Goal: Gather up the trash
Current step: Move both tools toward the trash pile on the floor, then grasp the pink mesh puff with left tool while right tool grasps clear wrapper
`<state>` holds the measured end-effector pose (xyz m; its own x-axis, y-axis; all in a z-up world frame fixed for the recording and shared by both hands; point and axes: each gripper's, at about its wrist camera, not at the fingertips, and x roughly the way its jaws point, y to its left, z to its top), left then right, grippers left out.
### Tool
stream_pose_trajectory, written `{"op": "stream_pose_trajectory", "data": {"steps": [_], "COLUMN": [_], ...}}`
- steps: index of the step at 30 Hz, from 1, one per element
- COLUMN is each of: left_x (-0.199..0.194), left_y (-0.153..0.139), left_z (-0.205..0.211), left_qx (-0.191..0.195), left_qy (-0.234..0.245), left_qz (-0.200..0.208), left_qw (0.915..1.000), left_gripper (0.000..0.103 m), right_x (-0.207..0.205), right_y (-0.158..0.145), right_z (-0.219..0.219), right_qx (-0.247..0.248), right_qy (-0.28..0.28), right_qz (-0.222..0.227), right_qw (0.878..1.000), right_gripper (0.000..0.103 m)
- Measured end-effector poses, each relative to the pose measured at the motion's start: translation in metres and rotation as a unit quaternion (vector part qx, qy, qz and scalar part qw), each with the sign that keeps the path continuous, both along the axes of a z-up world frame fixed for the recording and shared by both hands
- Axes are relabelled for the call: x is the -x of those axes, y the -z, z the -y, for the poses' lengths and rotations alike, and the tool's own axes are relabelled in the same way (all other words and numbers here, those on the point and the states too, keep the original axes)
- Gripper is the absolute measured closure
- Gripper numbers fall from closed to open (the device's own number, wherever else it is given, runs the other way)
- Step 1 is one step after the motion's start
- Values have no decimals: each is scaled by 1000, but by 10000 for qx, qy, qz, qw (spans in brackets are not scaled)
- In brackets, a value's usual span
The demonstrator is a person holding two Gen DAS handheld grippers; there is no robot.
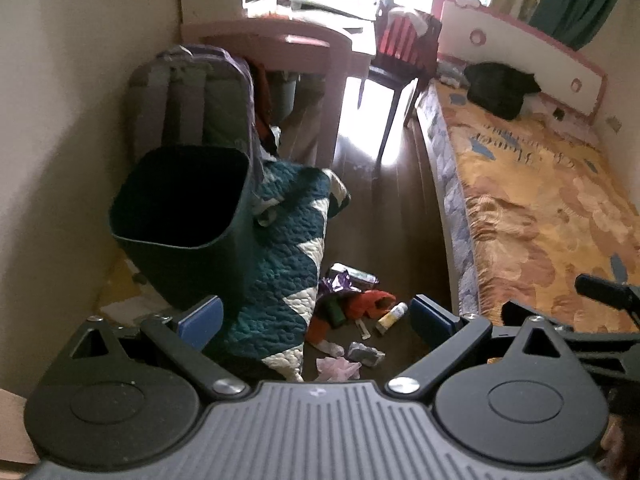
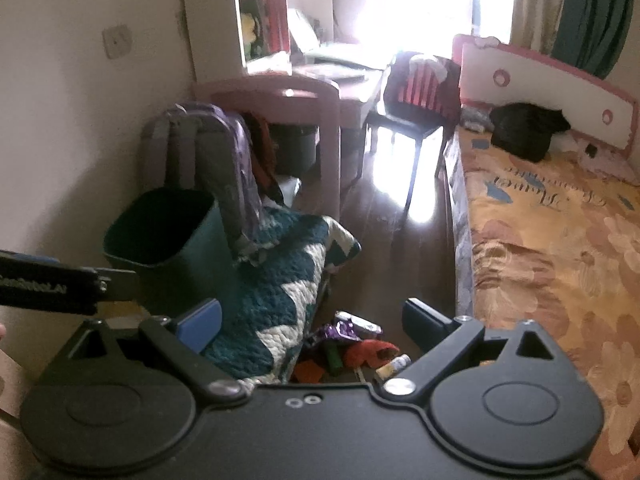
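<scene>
A pile of trash lies on the dark floor: a purple and silver wrapper, an orange-red wrapper, a small yellow tube, a grey packet and a pink crumpled piece. A dark bin stands open to the left by the wall. My left gripper is open and empty above the pile. My right gripper is open and empty, also above the pile; the wrappers, the tube and the bin show there.
A teal and white quilt lies between bin and trash. A purple backpack leans behind the bin. A bed with an orange flowered cover runs along the right. A pink desk and a chair stand at the back.
</scene>
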<state>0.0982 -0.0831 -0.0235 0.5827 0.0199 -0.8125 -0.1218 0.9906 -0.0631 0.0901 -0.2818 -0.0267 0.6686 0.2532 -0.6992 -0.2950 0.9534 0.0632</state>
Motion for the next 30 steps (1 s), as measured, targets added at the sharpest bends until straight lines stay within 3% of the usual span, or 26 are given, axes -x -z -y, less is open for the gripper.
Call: {"op": "stream_pose_trajectory", "data": {"steps": [9,17,24,30], "left_x": [-79,-122,-146,-158], "left_y": [101,237,392,531], "left_z": [51,86,117,138], "left_qx": [-434,-479,-721,-717], "left_qy": [-811,-350,-185,-332], "left_qz": [-756,-1400,-1834,-2387], "left_qw": [9929,9884,9802,9679], "left_gripper": [3,3,3,3], "right_x": [-115,-188,-233,-257], "right_y": [92,202,355,498], "right_z": [52,73,65,54], "right_qx": [364,598,654,992], "right_qy": [-667,-892,-1593,-2176], "right_qz": [-565,-924,-1520,-2076], "right_qw": [9955,9899,9733,9485], "right_gripper": [5,5,11,17]}}
